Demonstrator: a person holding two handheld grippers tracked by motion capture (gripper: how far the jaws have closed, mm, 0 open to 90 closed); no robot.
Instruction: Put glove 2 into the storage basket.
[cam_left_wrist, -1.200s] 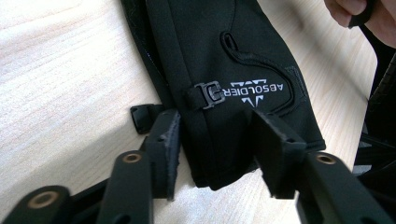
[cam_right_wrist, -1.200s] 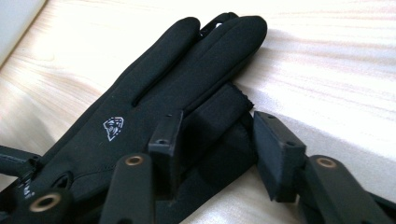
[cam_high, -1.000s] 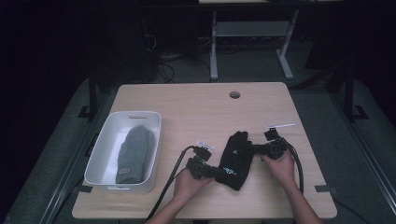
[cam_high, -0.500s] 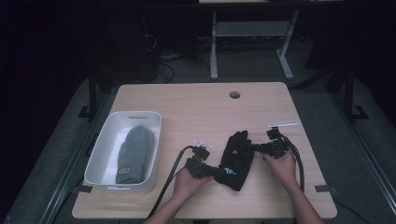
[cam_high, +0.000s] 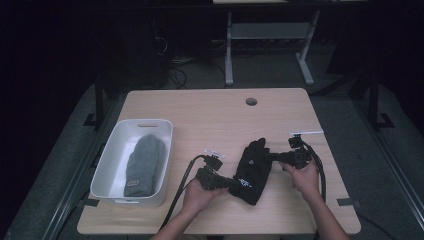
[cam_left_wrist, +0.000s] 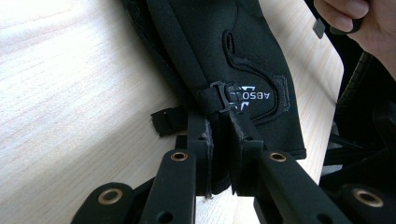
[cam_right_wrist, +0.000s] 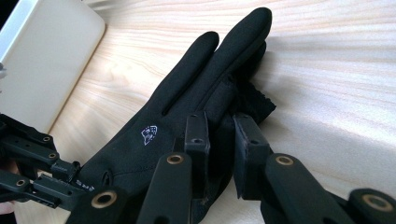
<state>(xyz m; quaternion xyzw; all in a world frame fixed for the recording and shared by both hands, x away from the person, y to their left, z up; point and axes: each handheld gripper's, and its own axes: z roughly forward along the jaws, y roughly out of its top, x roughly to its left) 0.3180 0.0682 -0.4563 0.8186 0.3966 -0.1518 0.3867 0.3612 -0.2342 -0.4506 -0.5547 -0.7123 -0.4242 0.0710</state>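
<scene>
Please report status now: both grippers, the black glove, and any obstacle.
Left gripper shut on black glove cuff. Right gripper shut on its finger side. Glove lying on table. White bin off left, nothing blocking.

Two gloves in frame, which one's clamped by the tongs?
The black glove on the table, pinched at both ends. The grey knit one lies untouched in the white bin.

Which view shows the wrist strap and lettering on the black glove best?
The left gripper view: the strap buckle and white lettering on the glove sit close and sharp, just above the jaws. The right gripper view shows the glove's fingers and a small logo. The high view shows the whole glove, lettering too small to read.
</scene>
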